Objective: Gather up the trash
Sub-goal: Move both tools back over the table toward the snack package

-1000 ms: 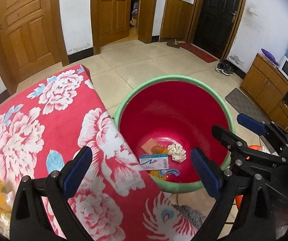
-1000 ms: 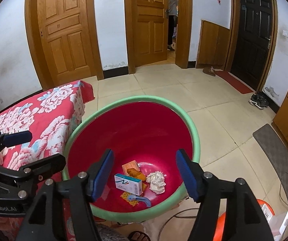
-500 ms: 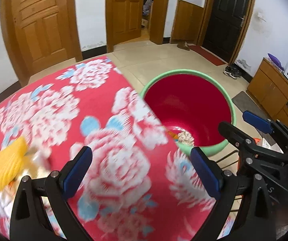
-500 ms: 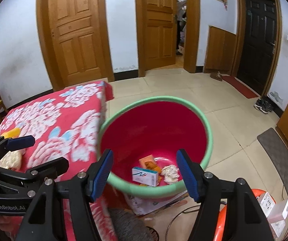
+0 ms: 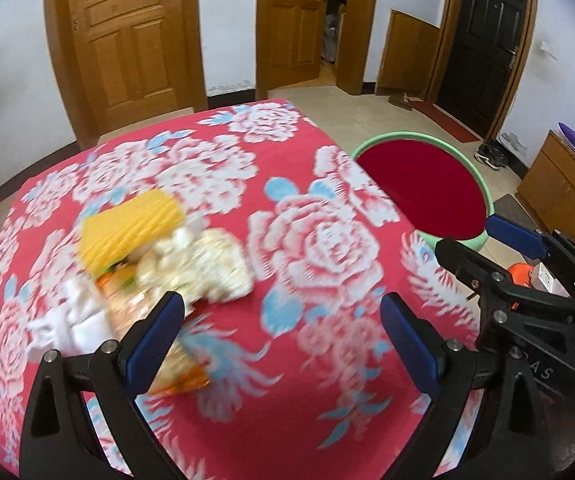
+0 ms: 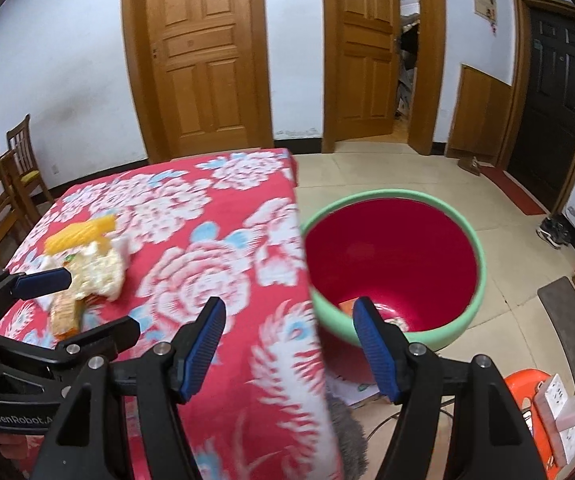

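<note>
Both cameras have swung from the basin onto the floral tablecloth (image 5: 319,240). Red basin (image 6: 391,256) sits at 3 o'clock beside it. Trash pile (image 5: 159,256) lies at 10 o'clock. Left gripper (image 5: 283,332) and right gripper (image 6: 287,344) are spread, empty.

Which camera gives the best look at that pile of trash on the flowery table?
The left wrist view: the trash pile lies large and near, just beyond the left gripper, though motion-blurred. In the right wrist view the pile is smaller, off to one side, partly hidden by the left gripper's finger.
</note>
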The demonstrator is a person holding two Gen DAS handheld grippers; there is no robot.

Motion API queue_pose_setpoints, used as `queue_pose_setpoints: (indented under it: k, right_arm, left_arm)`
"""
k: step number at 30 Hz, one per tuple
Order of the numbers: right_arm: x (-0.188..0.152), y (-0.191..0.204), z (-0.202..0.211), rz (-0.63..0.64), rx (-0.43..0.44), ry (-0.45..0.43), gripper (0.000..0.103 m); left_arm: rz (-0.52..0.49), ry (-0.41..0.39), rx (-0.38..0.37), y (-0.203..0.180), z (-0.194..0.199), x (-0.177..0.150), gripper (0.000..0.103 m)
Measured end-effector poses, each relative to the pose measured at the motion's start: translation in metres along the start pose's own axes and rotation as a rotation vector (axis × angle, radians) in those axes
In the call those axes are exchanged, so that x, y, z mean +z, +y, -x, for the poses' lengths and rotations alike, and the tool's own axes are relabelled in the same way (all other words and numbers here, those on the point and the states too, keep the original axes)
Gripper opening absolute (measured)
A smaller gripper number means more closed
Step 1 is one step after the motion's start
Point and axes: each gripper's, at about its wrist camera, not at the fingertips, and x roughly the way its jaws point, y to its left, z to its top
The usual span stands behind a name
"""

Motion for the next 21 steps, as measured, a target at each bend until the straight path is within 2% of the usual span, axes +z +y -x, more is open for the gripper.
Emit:
queue_pose_setpoints:
  k: [5, 21]
  right_arm:
    - [-0.006, 0.025, 0.000, 0.031, 0.042, 0.010, 0.070]
    - [-0.004, 0.117, -0.021, 0.119, 0.204, 0.026, 0.072]
  left_arm:
    - [0.036, -0.005, 0.031, 0.024, 0.011, -0.017, 0.097]
    - [0.257, -0.009, 0.159, 0.123, 0.042, -0.067, 0.097]
